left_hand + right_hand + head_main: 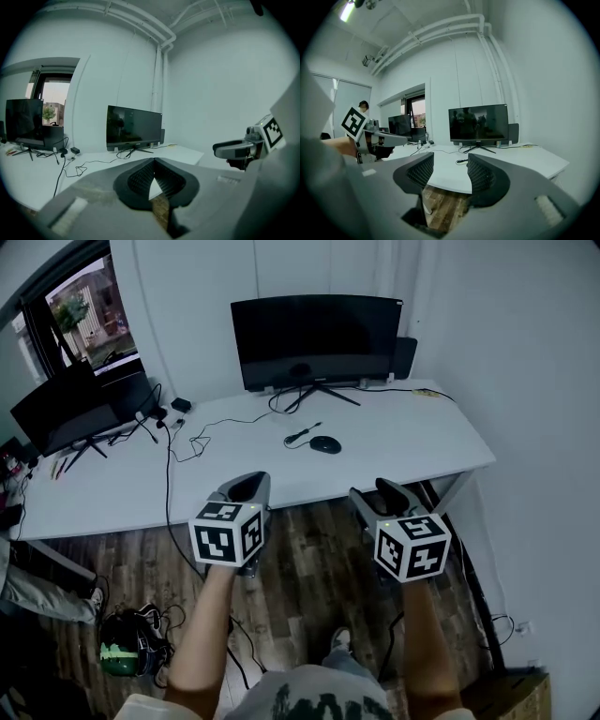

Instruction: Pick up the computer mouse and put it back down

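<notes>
The black computer mouse point(325, 444) lies on the white table point(412, 442), in front of the middle monitor, with its short cable beside it. Both grippers hang over the wooden floor just short of the table's front edge, well apart from the mouse. My left gripper point(246, 486) is shut, its pads meeting at the tips point(154, 161) with nothing between them. My right gripper point(392, 493) is open and empty, and table and floor show through the gap point(450, 157). In the right gripper view the mouse and cable are a small dark shape point(461, 161).
A wide black monitor point(316, 340) stands at the table's back, a second monitor point(75, 409) at the far left. Loose black cables point(187, 442) trail across the left half. On the floor lie a dark helmet point(122, 645) and more cables. A wall closes the right side.
</notes>
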